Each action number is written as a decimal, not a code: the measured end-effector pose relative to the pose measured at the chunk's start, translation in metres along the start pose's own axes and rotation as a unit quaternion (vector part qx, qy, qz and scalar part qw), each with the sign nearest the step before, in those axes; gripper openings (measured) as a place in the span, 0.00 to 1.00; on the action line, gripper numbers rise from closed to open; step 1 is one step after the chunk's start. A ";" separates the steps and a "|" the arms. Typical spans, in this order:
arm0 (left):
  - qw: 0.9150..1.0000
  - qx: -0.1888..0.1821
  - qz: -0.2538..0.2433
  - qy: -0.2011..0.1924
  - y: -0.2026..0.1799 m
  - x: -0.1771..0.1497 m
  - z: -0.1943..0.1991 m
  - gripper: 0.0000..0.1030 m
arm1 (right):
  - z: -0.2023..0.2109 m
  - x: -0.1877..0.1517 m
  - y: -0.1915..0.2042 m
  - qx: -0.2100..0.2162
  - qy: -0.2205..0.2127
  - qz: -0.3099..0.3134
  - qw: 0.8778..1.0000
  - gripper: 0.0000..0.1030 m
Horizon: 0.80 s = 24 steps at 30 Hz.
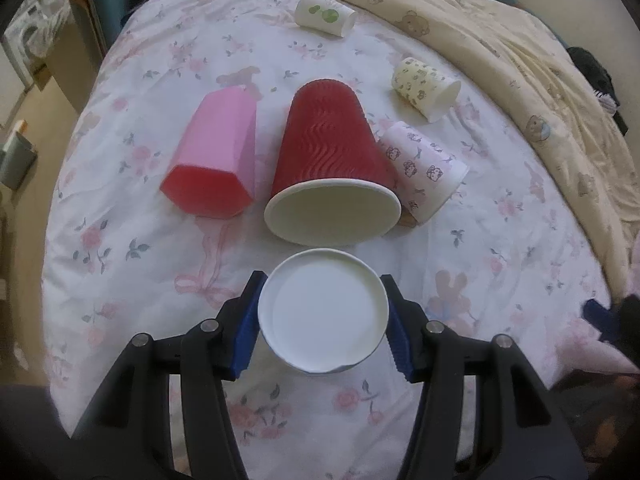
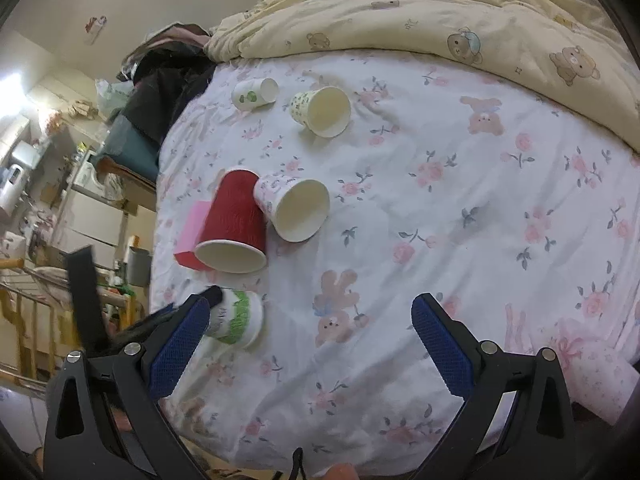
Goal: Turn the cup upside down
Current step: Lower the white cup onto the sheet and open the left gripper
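One white cup [image 1: 323, 312], seemingly base-up on the bed [image 1: 520, 264], sits gripped between left tongs [image 1: 322, 322]; right tongs [image 2: 310, 346] gape, empty.

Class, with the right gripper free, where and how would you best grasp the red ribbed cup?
Grip the red ribbed cup across its sidewall near mid-height, coming from above with the right gripper, one finger on each side. It lies on its side, mouth toward the cameras, touching the printed cup, so space there looks tight.
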<state>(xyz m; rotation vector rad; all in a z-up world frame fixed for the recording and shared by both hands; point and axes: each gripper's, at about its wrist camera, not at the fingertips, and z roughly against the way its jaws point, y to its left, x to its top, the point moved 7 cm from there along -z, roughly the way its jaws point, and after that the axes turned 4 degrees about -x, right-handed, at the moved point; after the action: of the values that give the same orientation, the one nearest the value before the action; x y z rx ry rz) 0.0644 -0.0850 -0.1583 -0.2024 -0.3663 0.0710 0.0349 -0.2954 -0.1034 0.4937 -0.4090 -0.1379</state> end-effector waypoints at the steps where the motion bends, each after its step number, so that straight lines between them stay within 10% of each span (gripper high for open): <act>1: 1.000 0.005 -0.004 0.000 -0.002 0.000 -0.003 0.50 | 0.002 0.001 0.001 0.001 -0.003 0.001 1.000 1.00; 15: 0.999 0.033 -0.034 -0.018 -0.010 0.005 -0.011 0.52 | -0.002 0.001 0.009 0.012 0.004 0.005 1.000 1.00; 20: 0.996 0.058 -0.061 -0.006 -0.011 -0.001 -0.015 0.88 | -0.004 0.000 0.009 0.007 0.007 0.008 1.000 1.00; 24: 0.995 0.071 -0.068 -0.009 -0.008 -0.001 -0.011 0.91 | -0.005 0.000 0.008 0.005 0.006 0.009 1.000 1.00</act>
<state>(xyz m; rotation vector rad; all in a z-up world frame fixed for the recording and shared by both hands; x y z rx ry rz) 0.0678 -0.0950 -0.1674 -0.0357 -0.3904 -0.0363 0.0376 -0.2863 -0.1033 0.5001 -0.4029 -0.1165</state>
